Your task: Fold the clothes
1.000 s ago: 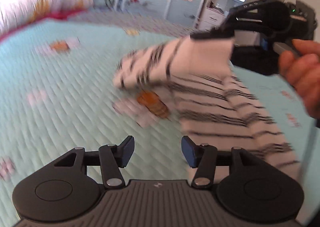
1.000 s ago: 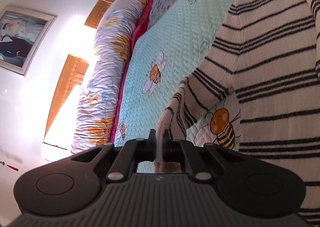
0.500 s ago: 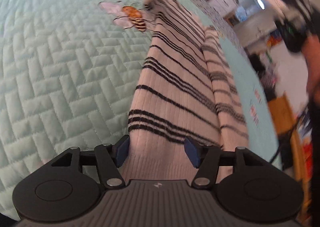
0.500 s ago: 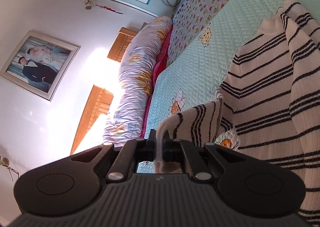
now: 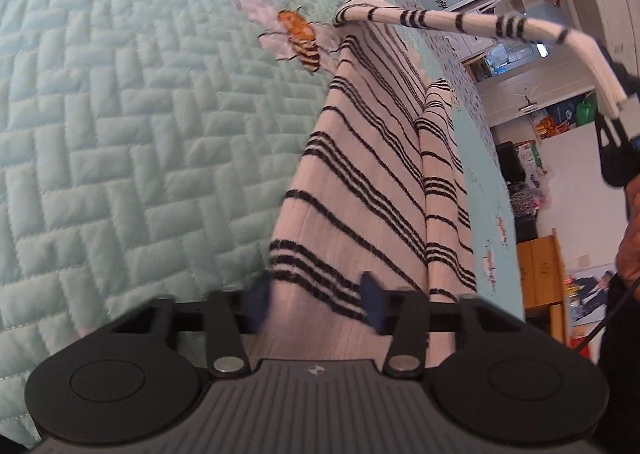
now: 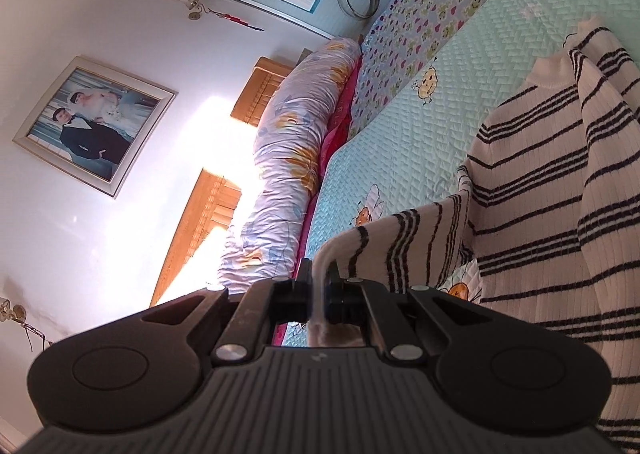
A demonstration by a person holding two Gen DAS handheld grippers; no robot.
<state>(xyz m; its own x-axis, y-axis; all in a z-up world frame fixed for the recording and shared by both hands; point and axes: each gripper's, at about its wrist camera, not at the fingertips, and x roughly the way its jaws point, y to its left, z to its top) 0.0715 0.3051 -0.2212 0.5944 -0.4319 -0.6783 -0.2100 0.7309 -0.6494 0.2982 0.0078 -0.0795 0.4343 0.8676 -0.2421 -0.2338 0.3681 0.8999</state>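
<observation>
Quilted pale-green bedding (image 5: 120,134) with a bee print (image 5: 298,34) covers the bed. A white sweater with black stripes (image 5: 360,182) lies on it, running away from the left gripper (image 5: 312,298), which points down at the near hem. Its blurred blue pads (image 5: 256,300) are closing with the hem between them and have not yet met. To the right, one sleeve (image 5: 440,20) stretches taut above the bed to the right gripper (image 6: 320,294), which is clamped on the cuff and held nearly level. Only a sliver of the person's right hand (image 5: 630,246) shows at the frame edge. The sweater's right side is cut off.
</observation>
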